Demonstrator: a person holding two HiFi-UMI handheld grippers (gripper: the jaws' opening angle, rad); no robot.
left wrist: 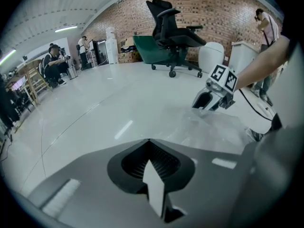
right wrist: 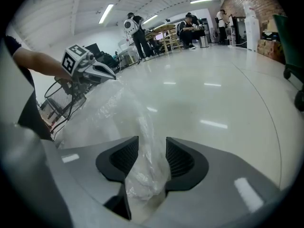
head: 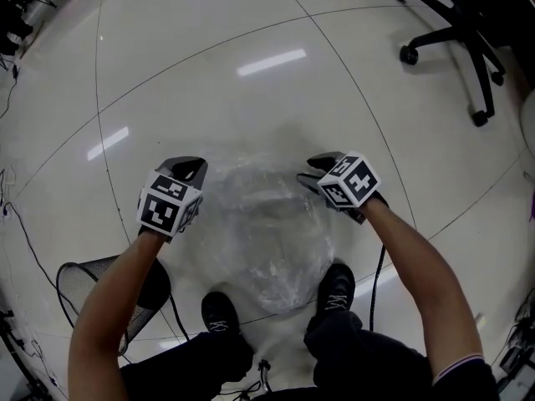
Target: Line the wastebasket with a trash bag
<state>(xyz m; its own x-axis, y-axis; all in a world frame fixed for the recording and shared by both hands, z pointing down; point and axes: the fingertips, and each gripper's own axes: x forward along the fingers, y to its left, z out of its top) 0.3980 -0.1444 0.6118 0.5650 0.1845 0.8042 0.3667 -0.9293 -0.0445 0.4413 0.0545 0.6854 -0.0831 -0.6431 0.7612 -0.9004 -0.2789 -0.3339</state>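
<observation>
The floor (head: 251, 73) is pale, glossy and seamed by thin dark joint lines, with strips of ceiling light reflected across it. It runs through a wide, open room: a red brick wall (left wrist: 213, 8) closes the far side, and a black office chair (left wrist: 173, 32) on castors stands in front of it, well apart from the person. Farther off, people (right wrist: 190, 25) sit and stand around furniture at the room's far end. Dark cables (head: 12, 215) trail along the left edge of the floor in the head view.

The person stands with both black shoes (head: 219, 312) on the floor and holds the clear trash bag (head: 267, 232) spread out between the two grippers, above the floor and just ahead of the feet. The left gripper (head: 185, 170) has its fingers pressed together; in the right gripper view the film rises to its tip, so it is clamped on the bag's left edge. The right gripper (right wrist: 152, 158) has its fingers spread wide, with a bunched fold of the bag hanging loose between them, not squeezed by the pads.

The wastebasket (head: 88, 278), a black wire-mesh bin, stands on the floor beside and behind the person's left arm, apart from the bag and unlined.
</observation>
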